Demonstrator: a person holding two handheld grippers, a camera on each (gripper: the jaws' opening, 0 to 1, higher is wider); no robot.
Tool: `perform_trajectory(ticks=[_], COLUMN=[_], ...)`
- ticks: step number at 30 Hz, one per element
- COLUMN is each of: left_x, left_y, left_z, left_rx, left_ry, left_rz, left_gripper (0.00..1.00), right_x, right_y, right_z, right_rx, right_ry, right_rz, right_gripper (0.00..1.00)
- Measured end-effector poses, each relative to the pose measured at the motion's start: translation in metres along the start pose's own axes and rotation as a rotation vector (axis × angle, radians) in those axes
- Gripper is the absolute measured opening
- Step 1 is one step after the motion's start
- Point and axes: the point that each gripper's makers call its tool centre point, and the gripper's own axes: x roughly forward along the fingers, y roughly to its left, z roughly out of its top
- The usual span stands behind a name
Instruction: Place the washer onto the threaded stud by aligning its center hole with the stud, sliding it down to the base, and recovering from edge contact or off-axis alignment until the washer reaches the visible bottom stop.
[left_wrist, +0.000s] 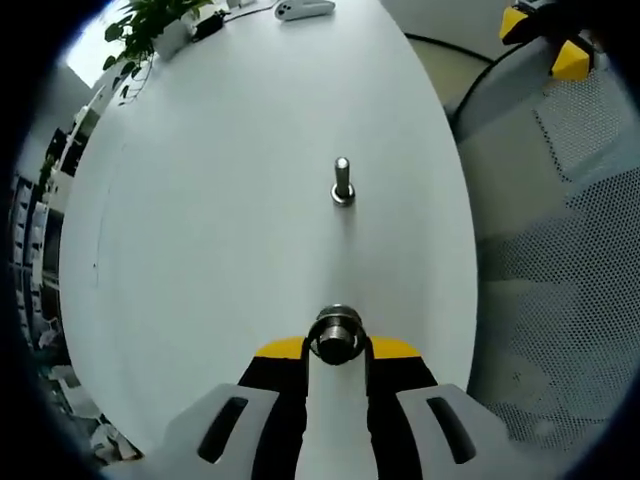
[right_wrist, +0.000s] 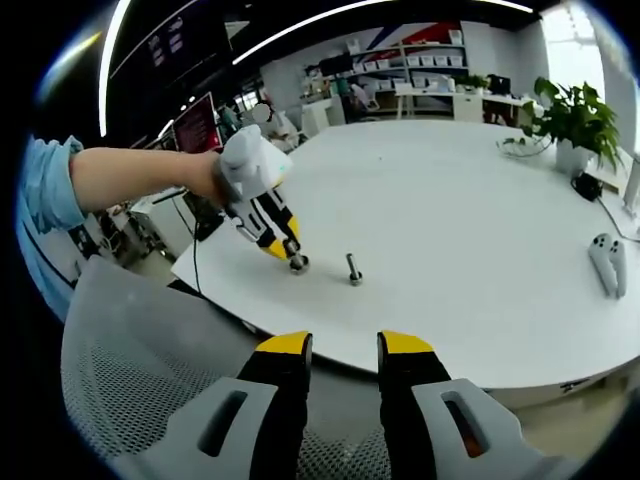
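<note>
A short threaded metal stud (left_wrist: 342, 183) stands upright on the white table (left_wrist: 220, 220). My left gripper (left_wrist: 338, 347) is shut on a round metal washer (left_wrist: 338, 333), which is held at the yellow jaw tips well short of the stud. The right gripper view has the same stud (right_wrist: 354, 270) near the table's front edge. There a hand holds the left gripper (right_wrist: 293, 255) just left of the stud, with the washer (right_wrist: 297, 263) at its tip. My right gripper (right_wrist: 345, 348) is open and holds nothing, hanging off the table in front of its edge.
A potted plant (right_wrist: 575, 120) and a white controller (right_wrist: 607, 262) sit on the far side of the table (right_wrist: 450, 200). A grey mesh chair (right_wrist: 130, 370) stands beside the table edge. A person's sleeve and forearm (right_wrist: 110, 180) reach in from the left. Shelves and desks line the room behind.
</note>
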Motion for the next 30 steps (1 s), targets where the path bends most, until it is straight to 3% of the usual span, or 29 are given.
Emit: perform_trajectory(ticks=[18,25,30], left_x=[0.027,0.025,0.013], left_y=[-0.002,-0.003,0.002], left_z=[-0.006,-0.007,-0.009], left_rx=[0.02,-0.012,-0.063], left_ry=[0.077,0.063,0.02], left_rz=[-0.011,-0.025,0.016], left_gripper=[0.19,0.2,0.23], right_x=[0.0,0.0,0.0], right_y=[0.001,0.001,-0.001], right_z=[0.0,0.0,-0.002], right_rx=[-0.002,-0.005,-0.003], right_ry=[-0.001,-0.002,0.013], right_rz=[0.003,0.007,-0.005], right_gripper=[0.28,0.28,0.28])
